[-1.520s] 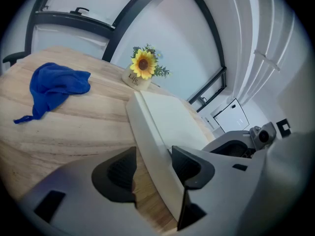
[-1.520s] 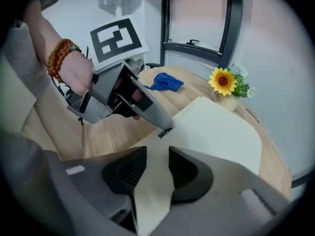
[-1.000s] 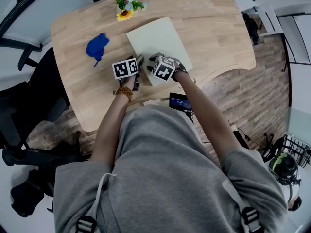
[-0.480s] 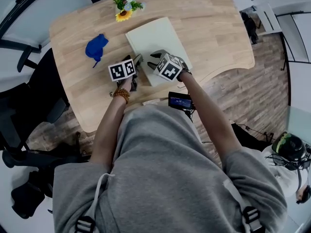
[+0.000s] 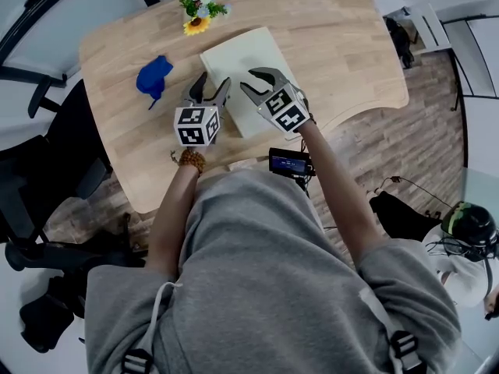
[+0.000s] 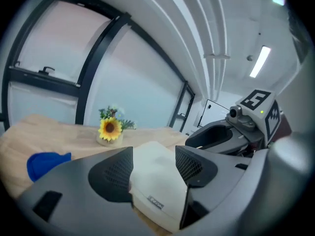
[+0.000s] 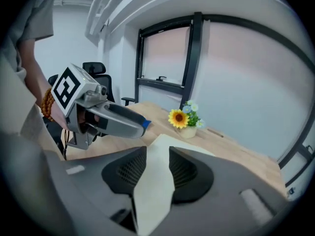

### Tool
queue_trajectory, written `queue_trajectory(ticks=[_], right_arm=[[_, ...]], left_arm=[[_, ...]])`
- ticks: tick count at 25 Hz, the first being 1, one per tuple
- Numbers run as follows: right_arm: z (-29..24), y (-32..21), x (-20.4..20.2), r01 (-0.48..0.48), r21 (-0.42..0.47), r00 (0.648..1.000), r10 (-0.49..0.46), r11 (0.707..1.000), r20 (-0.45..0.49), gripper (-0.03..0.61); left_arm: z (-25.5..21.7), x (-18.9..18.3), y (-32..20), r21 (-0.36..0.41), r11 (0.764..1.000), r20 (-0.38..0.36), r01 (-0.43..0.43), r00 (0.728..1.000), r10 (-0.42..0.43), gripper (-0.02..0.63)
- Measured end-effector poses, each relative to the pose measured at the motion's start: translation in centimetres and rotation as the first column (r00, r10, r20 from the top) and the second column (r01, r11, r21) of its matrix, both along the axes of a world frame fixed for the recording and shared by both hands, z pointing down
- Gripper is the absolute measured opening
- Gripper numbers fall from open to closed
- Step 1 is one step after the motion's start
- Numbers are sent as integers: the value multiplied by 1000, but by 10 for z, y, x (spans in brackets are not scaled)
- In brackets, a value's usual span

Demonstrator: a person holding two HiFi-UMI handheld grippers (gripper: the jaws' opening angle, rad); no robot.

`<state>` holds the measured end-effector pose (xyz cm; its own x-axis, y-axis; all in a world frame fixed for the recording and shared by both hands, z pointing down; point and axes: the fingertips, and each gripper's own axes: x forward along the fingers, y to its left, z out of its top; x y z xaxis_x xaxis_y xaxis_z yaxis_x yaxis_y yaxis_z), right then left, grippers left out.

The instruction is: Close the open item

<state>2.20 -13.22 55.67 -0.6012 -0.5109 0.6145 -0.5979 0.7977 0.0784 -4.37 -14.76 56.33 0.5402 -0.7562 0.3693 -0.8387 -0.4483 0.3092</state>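
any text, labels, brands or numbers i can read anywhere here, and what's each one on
No text here can be read.
Small tag on the cream flat case: print too blurred to read.
Lit screen of the small device at the person's waist: too small to read.
Left marker cube and right marker cube: black and white square patterns only, no words or numbers.

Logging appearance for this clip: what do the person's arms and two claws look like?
The left claw and right claw are dark grey, with curved jaws carrying mesh-textured pads; each bears a white cube with black square markers. The person wears a grey top, arms bare below the sleeves, and a brown bead bracelet on the left wrist.
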Motion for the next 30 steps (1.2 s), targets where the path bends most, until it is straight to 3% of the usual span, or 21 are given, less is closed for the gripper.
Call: queue_trajectory(ticks=[5,12,18,25,30], right_arm=[[-44,-11,9,-87,115,994,79,990,78,152],[-109,-18,16,-187,259,972,141,948,187,141],[-170,-16,18,-253,381,951,156,889,267,133],[-240,-8,19,-338,475,913,160,813,375,123],[-272,-2,26,-406,512,880,174,757,441,107]], left_arm=[[-61,19,-5,173,984,49,-45,998,38,267],[-147,19,-11,354,935,28,-24,1000,15,252],[-217,14,-6,491,871,38,-13,999,-6,241],[-282,20,2,575,818,28,-13,1000,-4,223],[-305,17,8,635,772,46,-2,998,-35,152]])
